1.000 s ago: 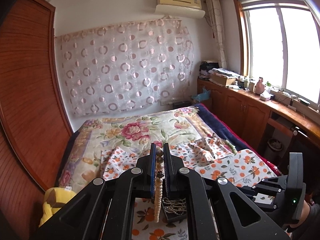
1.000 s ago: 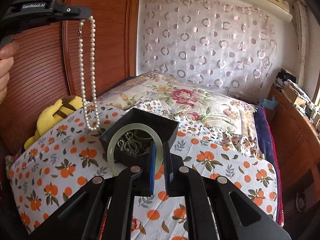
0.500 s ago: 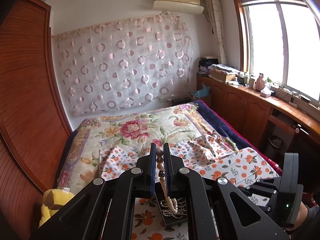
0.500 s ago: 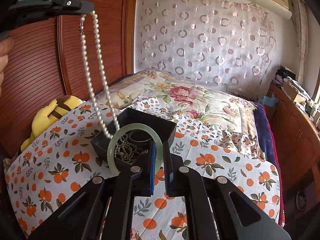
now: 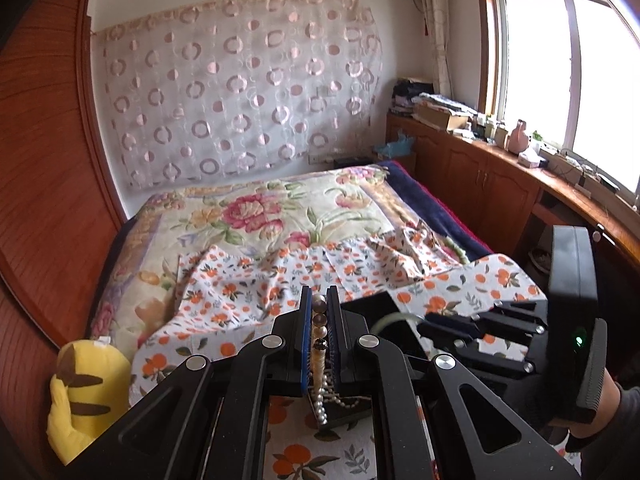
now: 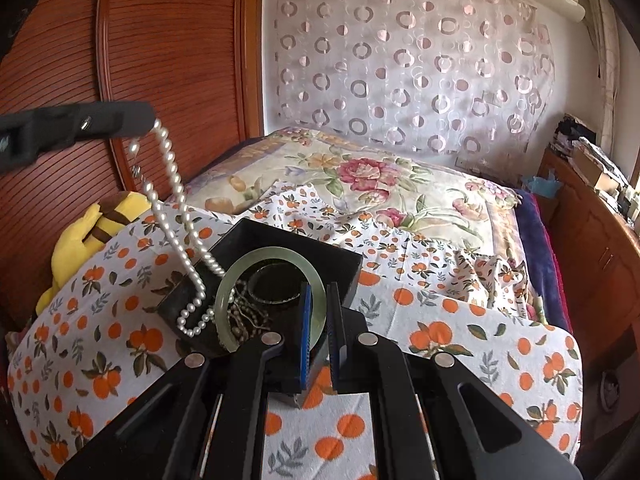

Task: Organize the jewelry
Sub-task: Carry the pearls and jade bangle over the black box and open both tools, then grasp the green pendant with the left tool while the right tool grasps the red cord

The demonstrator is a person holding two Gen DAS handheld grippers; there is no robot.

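White pearl necklace (image 6: 176, 184) clamped in left claw (image 5: 319, 312), pale green jade bangle (image 6: 240, 276) clamped in right claw (image 6: 319, 300)

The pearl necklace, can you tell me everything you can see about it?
The pearl necklace is a long strand of small, round, shiny white beads with a little metal clasp near the top. The left gripper pinches its upper end between shut fingers, so it hangs down slanted in two lines. Its bottom loop drapes over the edge of the black jewelry box on the orange-print cloth, lying beside the green bangle and a darker bead chain.
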